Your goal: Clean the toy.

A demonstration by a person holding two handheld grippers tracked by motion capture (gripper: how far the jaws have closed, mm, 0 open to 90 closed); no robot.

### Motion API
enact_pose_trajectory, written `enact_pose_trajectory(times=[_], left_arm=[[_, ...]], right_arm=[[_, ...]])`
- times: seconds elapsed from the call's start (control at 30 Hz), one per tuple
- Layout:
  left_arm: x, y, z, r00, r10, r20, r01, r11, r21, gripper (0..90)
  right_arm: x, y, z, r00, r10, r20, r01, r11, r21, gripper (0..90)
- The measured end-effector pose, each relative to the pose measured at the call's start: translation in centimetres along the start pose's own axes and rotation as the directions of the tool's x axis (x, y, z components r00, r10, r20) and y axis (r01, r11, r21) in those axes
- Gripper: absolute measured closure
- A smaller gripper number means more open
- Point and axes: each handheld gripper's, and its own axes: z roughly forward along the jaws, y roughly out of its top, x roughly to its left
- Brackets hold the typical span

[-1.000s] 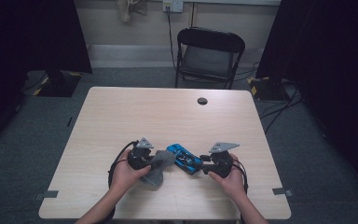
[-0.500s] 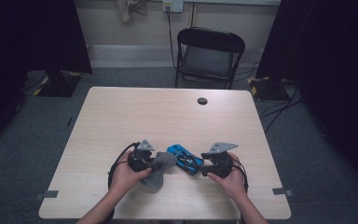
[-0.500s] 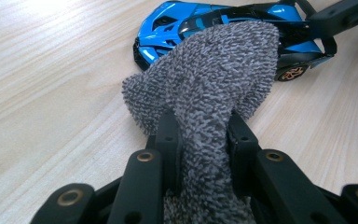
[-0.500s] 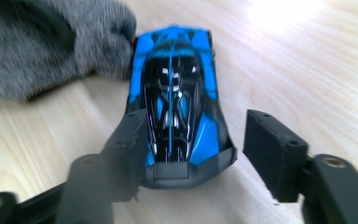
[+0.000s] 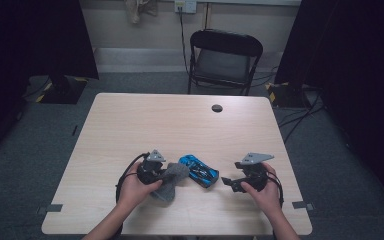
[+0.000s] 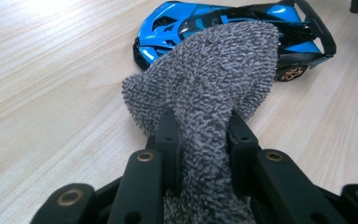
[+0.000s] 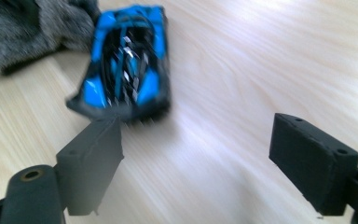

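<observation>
A: Nearest us, our left gripper [image 6: 200, 140] is clenched on the grey cloth [image 6: 209, 74], whose far end drapes over the blue toy car [image 6: 242, 28] just ahead of its jaws.

B: And our right gripper [image 7: 196, 158]?

A: Released. Its jaws have just been opening, nothing is between them, and the car [image 7: 126, 60] lies just ahead and left of them, its long axis running away from us.

B: So the left is nearer the car [image 5: 198, 170].

A: Yes. A second ago our right gripper [image 5: 228, 182] sat against the car; now it stands apart from it on the table [image 5: 180, 125].
</observation>
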Motion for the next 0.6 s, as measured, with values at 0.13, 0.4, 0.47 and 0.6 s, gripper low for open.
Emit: enact_pose_trajectory(times=[0.13, 0.4, 0.47, 0.6], left_arm=[[-0.1, 0.2, -0.4, 0.9999, -0.008, 0.011, 0.008, 0.9999, -0.014, 72.1], [-1.4, 1.5, -1.1, 0.9993, 0.017, 0.034, -0.016, 0.9990, -0.042, 72.2], [-2.0, 2.1, -1.1, 0.9984, 0.034, 0.046, -0.031, 0.9984, -0.047, 72.2], [-3.4, 3.4, -0.9, 0.9954, 0.055, 0.078, -0.050, 0.9970, -0.058, 72.2]], right_arm=[[-1.0, -1.4, -1.0, 0.9986, 0.000, 0.052, -0.002, 0.999, 0.040, 16.6], [-2.7, -4.5, -2.8, 0.9939, 0.060, 0.092, -0.069, 0.993, 0.095, 16.8], [-3.0, -4.9, -2.8, 0.9940, 0.061, 0.091, -0.070, 0.993, 0.100, 17.0], [-3.1, -5.3, -2.8, 0.9938, 0.037, 0.105, -0.046, 0.995, 0.091, 16.4]])
